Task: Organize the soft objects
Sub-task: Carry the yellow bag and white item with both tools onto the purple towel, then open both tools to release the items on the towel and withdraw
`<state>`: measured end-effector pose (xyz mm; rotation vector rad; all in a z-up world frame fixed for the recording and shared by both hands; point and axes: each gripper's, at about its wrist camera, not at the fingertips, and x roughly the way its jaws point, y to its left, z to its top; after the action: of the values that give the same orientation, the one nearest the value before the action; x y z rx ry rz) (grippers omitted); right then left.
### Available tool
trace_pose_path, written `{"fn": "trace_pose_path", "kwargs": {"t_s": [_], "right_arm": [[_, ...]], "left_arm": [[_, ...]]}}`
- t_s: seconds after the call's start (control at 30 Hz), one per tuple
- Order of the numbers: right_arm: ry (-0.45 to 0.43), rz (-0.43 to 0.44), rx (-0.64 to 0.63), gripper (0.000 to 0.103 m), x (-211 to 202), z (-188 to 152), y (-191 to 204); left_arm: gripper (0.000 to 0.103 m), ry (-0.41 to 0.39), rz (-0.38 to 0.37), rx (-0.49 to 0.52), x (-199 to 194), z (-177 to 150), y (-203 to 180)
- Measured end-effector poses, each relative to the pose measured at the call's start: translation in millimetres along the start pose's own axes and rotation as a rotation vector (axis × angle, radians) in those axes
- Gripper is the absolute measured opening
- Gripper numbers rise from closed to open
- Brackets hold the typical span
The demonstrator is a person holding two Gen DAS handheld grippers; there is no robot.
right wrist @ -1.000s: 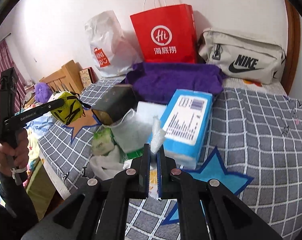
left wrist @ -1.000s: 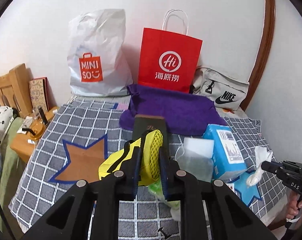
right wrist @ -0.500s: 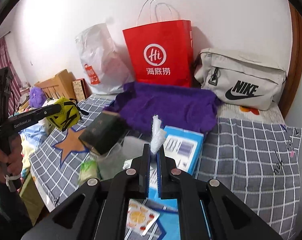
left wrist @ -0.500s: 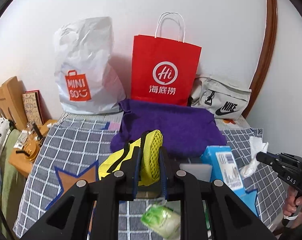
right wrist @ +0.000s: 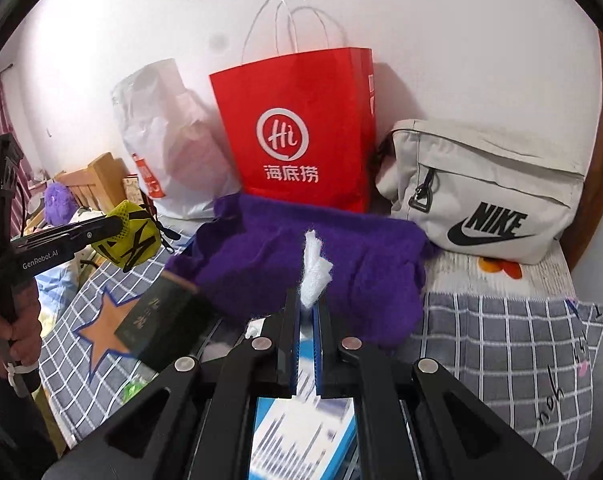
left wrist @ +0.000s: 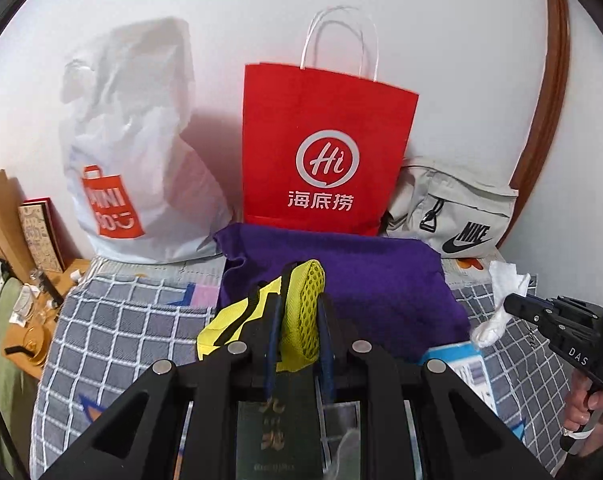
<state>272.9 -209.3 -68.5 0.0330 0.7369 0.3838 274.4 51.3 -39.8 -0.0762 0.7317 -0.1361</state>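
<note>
**Now both grippers carry soft things toward the bags**

Right now the left gripper [left wrist: 299, 312] is squeezed on a yellow mesh pouch [left wrist: 301, 304]. The pouch stands up tall between the two fingers, and its long side runs up and away from the hand. A loose yellow flap hangs off to the left. The right gripper [right wrist: 306, 304] is pinched tight on a white tissue [right wrist: 313, 268]. The tissue pokes straight up out of the tips like a little flag.

Both soft things are up in the air, not on the bed. They hang over the near edge of a purple towel [left wrist: 381, 280] that lies flat on the bed.

The thing that matters most is what lies ahead. Behind the towel, three bags lean on the wall. A red paper bag [left wrist: 325, 128] is straight ahead of the left gripper, with its open top up high. A white plastic bag [left wrist: 133, 152] is to its left. A grey Nike bag [right wrist: 489, 184] is to its right, and the right gripper is the nearer one to it. I think the soft things will go on the towel or in a bag, but I cannot tell which. To reach a bag top, a hand would need to go up and forward.

The bed has a grey checked sheet [right wrist: 501, 344] with blue stars. A dark box [right wrist: 161, 320] and a blue tissue pack [right wrist: 301, 440] lie close under the grippers. The wall is white. A wooden bed frame [right wrist: 97, 176] is off to the left.
</note>
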Motion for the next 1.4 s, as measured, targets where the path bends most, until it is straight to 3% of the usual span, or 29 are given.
{"fn": "trace_pose_path", "kwargs": {"t_s": [0.4, 0.67, 0.97, 1.4], "right_arm": [[0.080, -0.003, -0.024, 0.005, 76.5, 27.6, -21.2], [0.137, 0.004, -0.022, 0.006, 120.9, 41.0, -42.5], [0.212, 0.000, -0.015, 0.006, 162.8, 41.1, -62.1], [0.262, 0.018, 0.011, 0.009, 183.4, 34.0, -73.6]], "left_arm": [[0.017, 0.060, 0.013, -0.014, 79.3, 30.0, 3.5], [0.017, 0.095, 0.065, -0.001, 127.6, 47.4, 1.6], [0.018, 0.116, 0.102, 0.051, 157.3, 52.4, -8.2], [0.020, 0.209, 0.023, 0.039, 186.1, 41.4, -20.8]]}}
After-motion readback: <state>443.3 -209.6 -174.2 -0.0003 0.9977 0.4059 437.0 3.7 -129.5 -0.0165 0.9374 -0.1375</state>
